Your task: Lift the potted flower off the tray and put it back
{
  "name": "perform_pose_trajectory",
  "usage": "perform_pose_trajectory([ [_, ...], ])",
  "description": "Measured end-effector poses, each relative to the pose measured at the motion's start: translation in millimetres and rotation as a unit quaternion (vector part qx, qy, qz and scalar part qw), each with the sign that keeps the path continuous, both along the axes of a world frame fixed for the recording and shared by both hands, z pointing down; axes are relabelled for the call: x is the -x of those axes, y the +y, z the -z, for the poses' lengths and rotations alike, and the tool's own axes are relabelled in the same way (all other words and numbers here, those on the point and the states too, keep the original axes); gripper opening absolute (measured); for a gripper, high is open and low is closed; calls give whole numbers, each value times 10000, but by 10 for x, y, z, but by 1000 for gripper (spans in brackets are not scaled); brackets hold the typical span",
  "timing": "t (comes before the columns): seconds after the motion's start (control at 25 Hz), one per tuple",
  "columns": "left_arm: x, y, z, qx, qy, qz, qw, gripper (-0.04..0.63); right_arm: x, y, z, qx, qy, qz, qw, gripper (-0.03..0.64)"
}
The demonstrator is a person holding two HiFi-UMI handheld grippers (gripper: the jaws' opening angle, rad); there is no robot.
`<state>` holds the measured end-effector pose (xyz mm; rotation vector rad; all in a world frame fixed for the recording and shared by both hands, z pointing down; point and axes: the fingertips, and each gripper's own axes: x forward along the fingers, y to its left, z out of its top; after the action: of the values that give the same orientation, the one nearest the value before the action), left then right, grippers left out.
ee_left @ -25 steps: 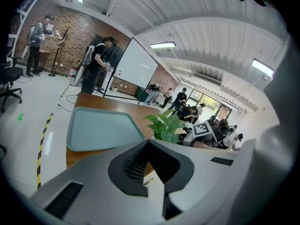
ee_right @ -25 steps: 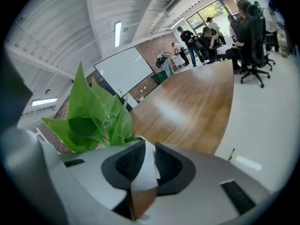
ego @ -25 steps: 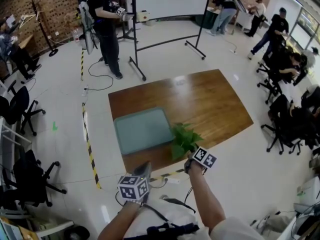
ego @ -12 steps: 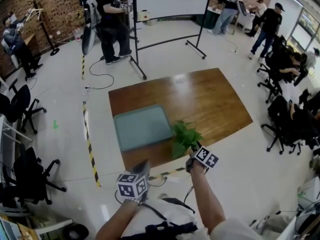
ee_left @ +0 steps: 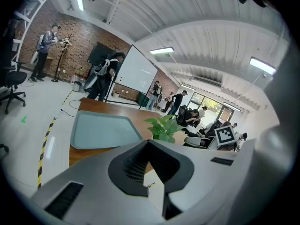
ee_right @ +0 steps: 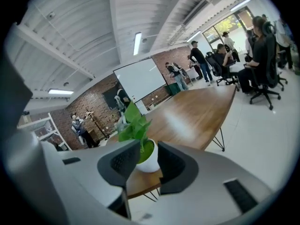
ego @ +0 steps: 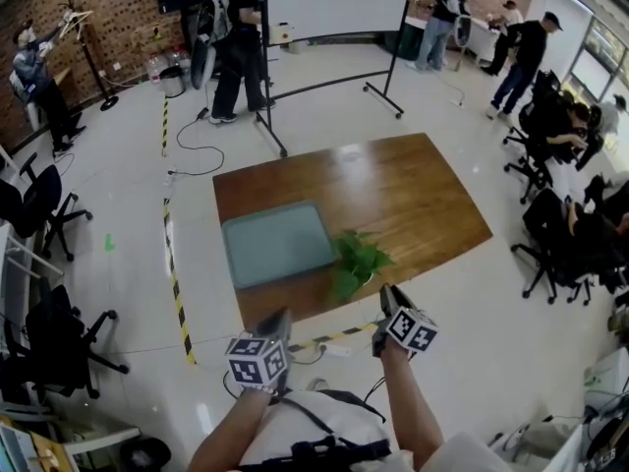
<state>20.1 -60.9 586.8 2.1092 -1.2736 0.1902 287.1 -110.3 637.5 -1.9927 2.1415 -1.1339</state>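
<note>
The right gripper (ego: 386, 293) is released: its 2 jaws stand apart and press on nothing, a little short of the small green-leaved potted flower in a round white pot (ego: 356, 262). The flower stands upright on the brown wooden table (ego: 403, 190), near its front edge, just beside the right side of the flat grey-green tray (ego: 275, 246), not on it. The left gripper (ego: 280, 315) is clenched and empty.

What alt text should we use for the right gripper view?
The right gripper holds its jaws open around the view of a potted flower, green leaves in a white pot, standing near the edge of a long wooden table, pads clear of it. Behind are a whiteboard, a brick wall and people.
</note>
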Motion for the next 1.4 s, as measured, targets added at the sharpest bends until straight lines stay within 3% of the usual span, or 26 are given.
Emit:
perform_pose_trajectory([
  [0.24,-139,155,20,-141,-143,-62,9998,-3,146,394,23,-27,564,403,9976,143],
  [0.44,-206,236,27,-177,-143,-119,9997,-3,250,589,-90,63,234,412,9989,126],
  [0.8,-322,378,50,-271,-175,-340,9989,-2,242,761,-73,69,251,407,9988,124],
  [1.08,-338,356,99,-309,-108,-415,9986,-3,181,648,-99,91,223,319,9992,128],
  [1.4,-298,255,122,-297,-224,-583,9976,-3,62,-2,-355,421,-166,125,9989,144],
])
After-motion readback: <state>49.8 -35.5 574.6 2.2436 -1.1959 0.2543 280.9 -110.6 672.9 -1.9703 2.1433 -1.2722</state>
